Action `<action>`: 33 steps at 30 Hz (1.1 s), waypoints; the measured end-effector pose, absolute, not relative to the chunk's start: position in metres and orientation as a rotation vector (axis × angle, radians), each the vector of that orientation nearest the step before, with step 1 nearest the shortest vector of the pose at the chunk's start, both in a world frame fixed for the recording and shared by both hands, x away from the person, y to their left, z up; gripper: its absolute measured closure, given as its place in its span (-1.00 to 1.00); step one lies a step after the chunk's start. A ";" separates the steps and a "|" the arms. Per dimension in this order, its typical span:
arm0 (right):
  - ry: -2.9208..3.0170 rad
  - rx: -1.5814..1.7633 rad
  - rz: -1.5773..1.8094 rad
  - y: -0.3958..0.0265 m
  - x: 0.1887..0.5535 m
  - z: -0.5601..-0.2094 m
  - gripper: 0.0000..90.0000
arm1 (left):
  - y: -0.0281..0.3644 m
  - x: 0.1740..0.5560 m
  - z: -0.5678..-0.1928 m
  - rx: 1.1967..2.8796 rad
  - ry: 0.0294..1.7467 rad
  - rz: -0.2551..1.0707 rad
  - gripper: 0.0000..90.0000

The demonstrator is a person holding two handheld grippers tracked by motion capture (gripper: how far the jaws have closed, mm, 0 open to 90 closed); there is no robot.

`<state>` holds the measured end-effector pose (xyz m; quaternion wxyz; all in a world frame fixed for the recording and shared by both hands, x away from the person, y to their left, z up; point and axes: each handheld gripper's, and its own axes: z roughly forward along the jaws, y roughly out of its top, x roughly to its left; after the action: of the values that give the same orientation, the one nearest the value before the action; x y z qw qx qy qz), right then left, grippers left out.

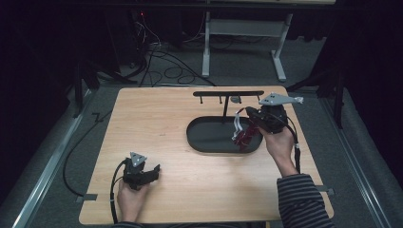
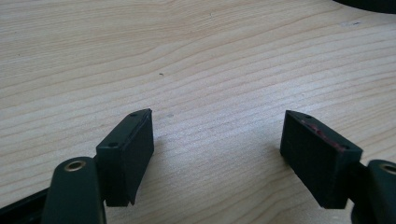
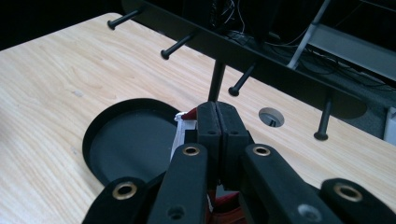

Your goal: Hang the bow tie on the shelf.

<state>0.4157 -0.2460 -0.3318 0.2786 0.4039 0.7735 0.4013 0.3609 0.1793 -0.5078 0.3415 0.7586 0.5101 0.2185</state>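
Tray [image 1: 199,137] on the table [image 1: 157,114], right of centre; peg rack [image 1: 228,93] behind it, near the far edge. Left gripper [image 1: 153,172] by the near-left corner; right gripper [image 1: 247,124] over the tray's right end.

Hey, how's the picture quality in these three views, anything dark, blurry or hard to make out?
High view: the wooden table is evenly lit and the surroundings are very dark; the red and white item in the right tongs is too small to identify. Left gripper view: open left tongs, close and slightly soft. Right gripper view: near tongs blurred, the hook rack sharper.
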 end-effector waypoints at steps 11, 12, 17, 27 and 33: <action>2.064 1.121 1.069 -0.243 0.432 -0.332 1.00 | 0.179 0.361 -0.508 1.973 1.326 0.568 -0.42; 2.059 1.123 1.071 -0.243 0.433 -0.331 1.00 | 0.179 0.361 -0.508 1.973 1.327 0.568 -0.42; 2.056 1.136 1.064 -0.241 0.441 -0.329 1.00 | 0.179 0.361 -0.508 1.974 1.326 0.568 -0.42; 2.043 1.188 1.040 -0.240 0.457 -0.333 1.00 | 0.179 0.361 -0.508 1.974 1.326 0.568 -0.42; 2.032 1.217 1.035 -0.240 0.463 -0.335 1.00 | 0.179 0.361 -0.508 1.974 1.326 0.568 -0.42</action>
<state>0.4632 -0.2404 -0.3350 0.2749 0.4526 0.7559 0.3851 0.3609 0.1793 -0.5077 0.3413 0.7588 0.5100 0.2184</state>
